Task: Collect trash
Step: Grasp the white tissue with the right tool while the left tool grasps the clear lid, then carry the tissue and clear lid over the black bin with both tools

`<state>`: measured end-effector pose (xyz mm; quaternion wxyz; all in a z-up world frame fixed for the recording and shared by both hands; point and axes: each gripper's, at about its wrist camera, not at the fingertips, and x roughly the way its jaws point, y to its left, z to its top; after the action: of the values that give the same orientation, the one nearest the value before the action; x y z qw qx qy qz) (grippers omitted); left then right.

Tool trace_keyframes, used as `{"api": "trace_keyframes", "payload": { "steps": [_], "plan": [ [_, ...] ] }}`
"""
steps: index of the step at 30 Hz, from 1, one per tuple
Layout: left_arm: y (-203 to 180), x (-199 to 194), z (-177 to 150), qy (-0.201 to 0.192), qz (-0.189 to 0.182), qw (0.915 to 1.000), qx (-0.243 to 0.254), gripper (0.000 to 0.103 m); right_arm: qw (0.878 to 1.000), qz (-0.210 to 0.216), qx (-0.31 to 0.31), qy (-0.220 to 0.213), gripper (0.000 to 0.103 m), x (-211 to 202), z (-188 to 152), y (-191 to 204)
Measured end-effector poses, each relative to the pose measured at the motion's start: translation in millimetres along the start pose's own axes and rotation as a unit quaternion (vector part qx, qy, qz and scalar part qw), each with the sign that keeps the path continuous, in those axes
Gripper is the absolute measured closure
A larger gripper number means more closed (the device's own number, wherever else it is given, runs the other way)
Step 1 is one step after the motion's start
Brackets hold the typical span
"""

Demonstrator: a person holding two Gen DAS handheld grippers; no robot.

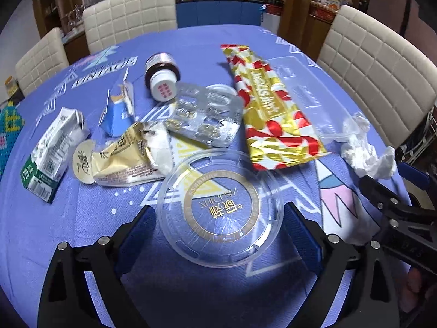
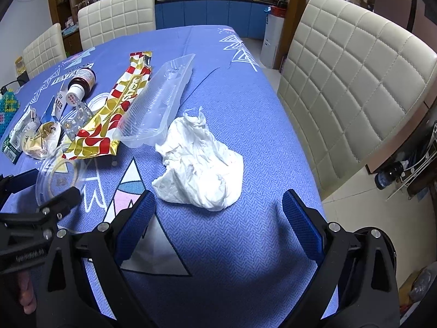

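Trash lies spread over the blue tablecloth (image 1: 191,281). A clear round lid (image 1: 220,207) with a gold ring lies flat between the fingers of my left gripper (image 1: 218,221), which is open, its pads apart from the rim. Beyond the lid lie a gold-and-red wrapper (image 1: 273,109), a clear plastic tray (image 1: 314,93), a silver blister pack (image 1: 202,114), a brown bottle (image 1: 161,76), a beige wrapper (image 1: 128,158) and a green-and-white carton (image 1: 52,153). My right gripper (image 2: 218,216) is open, just short of a crumpled white tissue (image 2: 199,164).
Cream quilted chairs (image 2: 352,76) stand round the table, one close on the right. The table's right edge (image 2: 308,164) drops to a tiled floor. A blue-and-white torn pack (image 1: 120,109) lies by the bottle. The other gripper's fingers (image 1: 382,199) reach in from the right.
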<state>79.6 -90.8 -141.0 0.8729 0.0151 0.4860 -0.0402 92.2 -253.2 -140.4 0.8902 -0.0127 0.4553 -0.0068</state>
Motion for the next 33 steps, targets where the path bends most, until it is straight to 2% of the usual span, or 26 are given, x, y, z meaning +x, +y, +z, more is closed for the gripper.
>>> {"api": "trace_keyframes", "payload": {
  "steps": [4, 12, 14, 16, 17, 18, 19, 20, 22, 33],
  "plan": [
    [-4, 5, 3, 0.000, 0.008, 0.9998, 0.016, 0.008, 1.000, 0.003, -0.008, -0.006, 0.009, 3, 3, 3],
    [-5, 8, 6, -0.006, 0.009, 0.9999, 0.013, 0.007, 1.000, 0.010, -0.020, -0.008, 0.009, 9, 7, 8],
    [-5, 9, 6, -0.010, 0.007, 0.9998, 0.016, 0.007, 1.000, 0.012, -0.024, -0.008, 0.017, 11, 6, 9],
    [-5, 8, 5, -0.012, 0.005, 0.9998, 0.017, 0.008, 0.999, 0.020, -0.025, -0.004, 0.037, 12, 5, 9],
    [-4, 8, 5, -0.014, 0.005, 0.9997, 0.018, 0.010, 0.999, 0.023, -0.026, -0.006, 0.043, 11, 5, 10],
    [-4, 6, 4, -0.016, 0.005, 0.9997, 0.019, 0.013, 0.999, 0.023, -0.029, -0.008, 0.057, 10, 5, 12],
    [-5, 4, 3, -0.019, 0.005, 0.9995, 0.023, 0.016, 0.999, 0.017, -0.036, -0.009, 0.065, 8, 4, 14],
    [-6, 3, 2, -0.019, 0.005, 0.9995, 0.026, 0.016, 0.999, 0.016, -0.041, -0.009, 0.065, 7, 4, 15],
    [-6, 2, 1, -0.019, 0.003, 0.9994, 0.027, 0.017, 0.999, 0.017, -0.046, -0.009, 0.075, 4, 3, 16],
    [0, -21, 0, -0.035, -0.002, 0.9986, 0.040, 0.018, 0.999, 0.007, -0.032, -0.013, 0.078, -24, -1, 15]
  ]
}}
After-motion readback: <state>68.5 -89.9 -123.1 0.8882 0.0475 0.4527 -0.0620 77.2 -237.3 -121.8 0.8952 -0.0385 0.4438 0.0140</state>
